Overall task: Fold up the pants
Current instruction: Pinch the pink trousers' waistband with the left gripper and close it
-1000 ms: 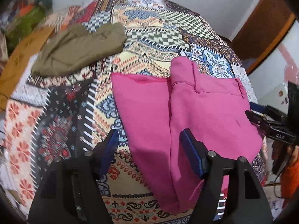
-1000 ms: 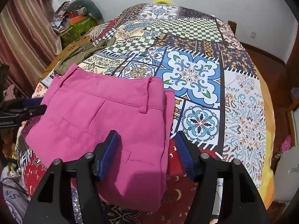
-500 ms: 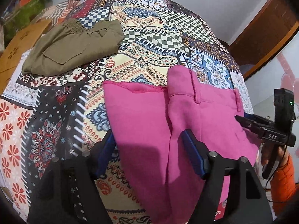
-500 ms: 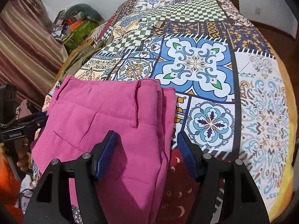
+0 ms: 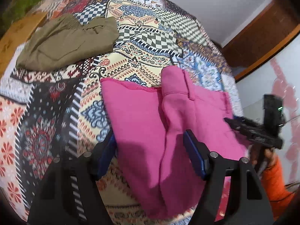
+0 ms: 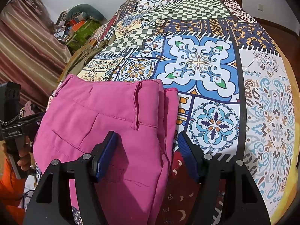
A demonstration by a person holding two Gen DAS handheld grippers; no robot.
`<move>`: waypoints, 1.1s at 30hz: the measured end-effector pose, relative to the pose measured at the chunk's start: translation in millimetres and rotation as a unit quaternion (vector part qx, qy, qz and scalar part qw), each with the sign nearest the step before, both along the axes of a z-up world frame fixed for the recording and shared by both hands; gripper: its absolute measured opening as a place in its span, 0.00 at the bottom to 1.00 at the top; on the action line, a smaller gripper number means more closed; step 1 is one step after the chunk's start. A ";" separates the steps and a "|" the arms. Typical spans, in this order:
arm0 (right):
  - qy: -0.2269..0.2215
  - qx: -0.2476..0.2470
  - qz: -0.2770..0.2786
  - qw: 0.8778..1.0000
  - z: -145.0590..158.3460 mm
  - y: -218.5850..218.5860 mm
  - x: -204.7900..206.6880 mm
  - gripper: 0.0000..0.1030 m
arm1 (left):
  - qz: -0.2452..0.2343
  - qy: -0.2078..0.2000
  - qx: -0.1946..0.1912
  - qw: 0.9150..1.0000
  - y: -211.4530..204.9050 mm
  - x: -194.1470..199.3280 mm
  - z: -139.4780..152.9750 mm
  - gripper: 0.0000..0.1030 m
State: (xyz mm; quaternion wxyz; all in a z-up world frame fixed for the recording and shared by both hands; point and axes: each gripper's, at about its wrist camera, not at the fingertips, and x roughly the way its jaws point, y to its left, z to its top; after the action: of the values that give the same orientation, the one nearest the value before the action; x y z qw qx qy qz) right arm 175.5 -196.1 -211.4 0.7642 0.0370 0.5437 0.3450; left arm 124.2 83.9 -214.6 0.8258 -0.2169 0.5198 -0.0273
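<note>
The pink pants (image 5: 168,123) lie folded on the bed (image 6: 202,69), on its patterned patchwork cover, at the near edge of it. In the left wrist view the waistband, with a belt loop, sits at the far end of the right-hand half, while a flat panel with a raw-looking top edge lies alongside it on the left. The left gripper (image 5: 150,148) hangs over the near part of the pants, its jaws standing well apart with pink cloth seen in the gap between them; the blue pads do not press on the cloth. The right gripper (image 6: 147,150) hangs over the right side of the pants, its jaws likewise standing wide and clamping nothing, one blue pad above the pink cloth and the other past the pants' layered right edge, above the cover. Each gripper also shows in the other's view at the far side of the pants, held by a hand (image 6: 24,157) with an orange sleeve. Beyond the pants, toward the far left of the bed, lies a folded olive garment (image 5: 65,41).
</note>
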 end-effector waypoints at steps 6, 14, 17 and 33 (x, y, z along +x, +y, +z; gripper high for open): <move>-0.004 -0.004 -0.003 1.000 0.5 0.1 -2.4 0.61 | -0.027 -0.034 0.017 0.999 -21.9 -6.3 25.0 0.73; -0.016 -0.012 -0.005 1.000 2.7 2.4 -5.3 0.61 | -0.027 -0.011 0.094 0.995 -39.9 6.8 7.3 0.76; -0.015 -0.011 -0.003 1.000 2.3 1.6 -4.8 0.61 | -0.010 0.001 0.078 0.997 -26.7 5.8 -2.3 0.79; -0.009 0.004 0.014 1.000 0.6 7.0 -1.9 0.54 | -0.042 0.013 0.026 0.999 -32.3 27.7 -13.1 0.83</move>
State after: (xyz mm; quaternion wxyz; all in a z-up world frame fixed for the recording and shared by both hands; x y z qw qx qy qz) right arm 173.6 -189.1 -210.7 0.7642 0.0293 0.5360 0.3576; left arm 151.8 51.6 -227.6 0.8223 -0.1737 0.5400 -0.0452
